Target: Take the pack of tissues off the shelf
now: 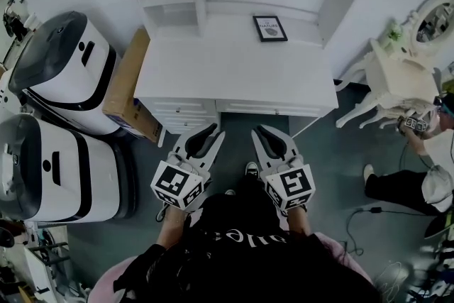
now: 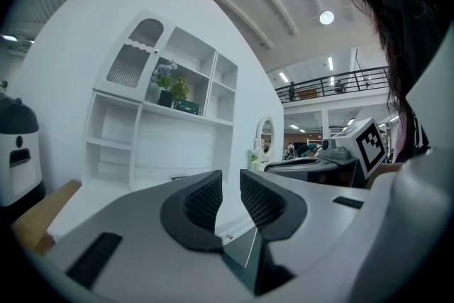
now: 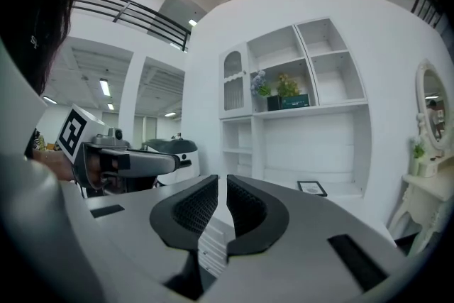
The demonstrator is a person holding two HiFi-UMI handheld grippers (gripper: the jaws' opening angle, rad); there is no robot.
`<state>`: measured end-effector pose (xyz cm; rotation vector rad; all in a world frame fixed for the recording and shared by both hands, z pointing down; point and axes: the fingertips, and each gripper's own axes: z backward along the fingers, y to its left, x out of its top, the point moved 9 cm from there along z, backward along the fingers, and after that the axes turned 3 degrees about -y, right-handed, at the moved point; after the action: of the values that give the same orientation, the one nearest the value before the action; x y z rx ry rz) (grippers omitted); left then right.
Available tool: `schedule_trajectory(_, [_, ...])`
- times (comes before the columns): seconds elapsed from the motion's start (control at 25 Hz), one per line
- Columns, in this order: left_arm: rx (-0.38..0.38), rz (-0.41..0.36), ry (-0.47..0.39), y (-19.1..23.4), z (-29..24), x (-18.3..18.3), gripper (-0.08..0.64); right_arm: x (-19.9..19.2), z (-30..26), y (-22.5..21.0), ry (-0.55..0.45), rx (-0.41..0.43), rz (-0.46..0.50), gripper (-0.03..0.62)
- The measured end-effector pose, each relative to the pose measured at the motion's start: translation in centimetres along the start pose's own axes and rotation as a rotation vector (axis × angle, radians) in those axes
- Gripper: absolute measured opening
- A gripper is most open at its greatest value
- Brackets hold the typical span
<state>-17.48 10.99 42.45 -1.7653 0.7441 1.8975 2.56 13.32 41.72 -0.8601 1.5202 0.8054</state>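
- The left tongs (image 1: pixel 207 131), grey with two black ribbed pads, are held level in front of the white bench (image 1: pixel 234 74). The pads are drawn in to a narrow slit with nothing between them.
- The right tongs (image 1: pixel 264 131), the same make, sit just beside them, also pinched together and empty.
- One dark green rectangular pack of tissues (image 3: pixel 294 101), as far as this small view lets me judge, sits on the upper shelf of the white shelf unit (image 3: pixel 312 142). It is just beside two small potted plants (image 3: pixel 286 87).
- One black-framed picture (image 1: pixel 270 28) is at the back of the bench, well apart from both tongs.
- Two rounded white-and-black machines (image 1: pixel 67 71) stand left of the bench, with one brown cardboard box (image 1: pixel 128 85) between them and it.
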Motion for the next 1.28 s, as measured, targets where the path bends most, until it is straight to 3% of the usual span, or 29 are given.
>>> schedule_trajectory(0.24, [0.019, 0.017, 0.009, 1.2, -0.9, -0.8, 0.089, -0.7, -0.7, -1.1, 0.016, -0.011, -0.008, 0.069])
schedule_trajectory(0.48, [0.032, 0.002, 0.011, 2.9, -4.9, -0.5, 0.089, -0.6, -3.0, -5.3, 0.007, -0.01, -0.019, 0.069])
schedule_trajectory(1.28, [0.11, -0.061, 0.001, 10.8, -25.4, 2.2, 0.089, 1.7, -15.0, -26.0, -0.012, 0.057, 0.006, 0.069])
